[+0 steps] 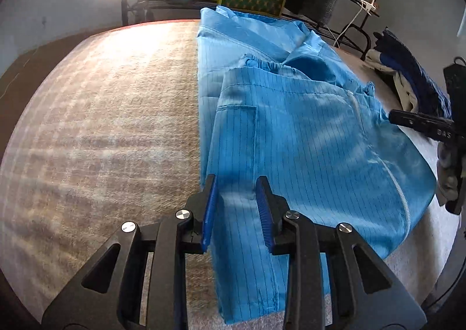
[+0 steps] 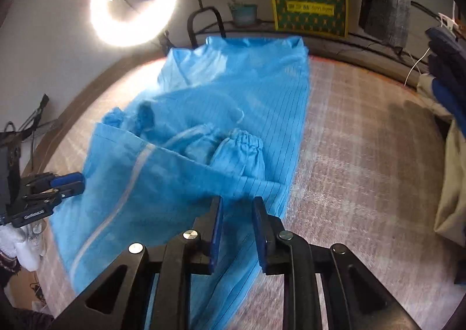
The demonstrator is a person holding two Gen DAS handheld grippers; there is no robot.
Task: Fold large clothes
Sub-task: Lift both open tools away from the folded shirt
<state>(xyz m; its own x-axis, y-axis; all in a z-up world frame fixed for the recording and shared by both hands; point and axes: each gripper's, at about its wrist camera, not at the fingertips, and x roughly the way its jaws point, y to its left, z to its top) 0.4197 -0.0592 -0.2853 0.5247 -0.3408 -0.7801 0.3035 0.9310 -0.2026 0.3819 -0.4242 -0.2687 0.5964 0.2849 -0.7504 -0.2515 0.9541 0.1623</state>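
Observation:
A large light-blue pinstriped garment (image 1: pixel 291 132) with a white zipper lies partly folded on the brown carpeted table (image 1: pixel 102 126). In the right wrist view the garment (image 2: pixel 204 126) shows elastic cuffs bunched in its middle. My left gripper (image 1: pixel 236 184) is open, its blue-padded fingers hovering over the garment's near left edge, holding nothing. My right gripper (image 2: pixel 236 204) is open over the garment's near right edge, holding nothing. The right gripper also shows at the right edge of the left wrist view (image 1: pixel 407 120), and the left gripper at the left edge of the right wrist view (image 2: pixel 67 184).
A bright ring light (image 2: pixel 132 3) stands behind the table. A yellow-green patterned bag (image 2: pixel 308 6) and a small potted plant (image 2: pixel 243 14) sit on a rack at the back. A pile of dark blue and beige clothes (image 2: pixel 448 97) lies at the table's right side.

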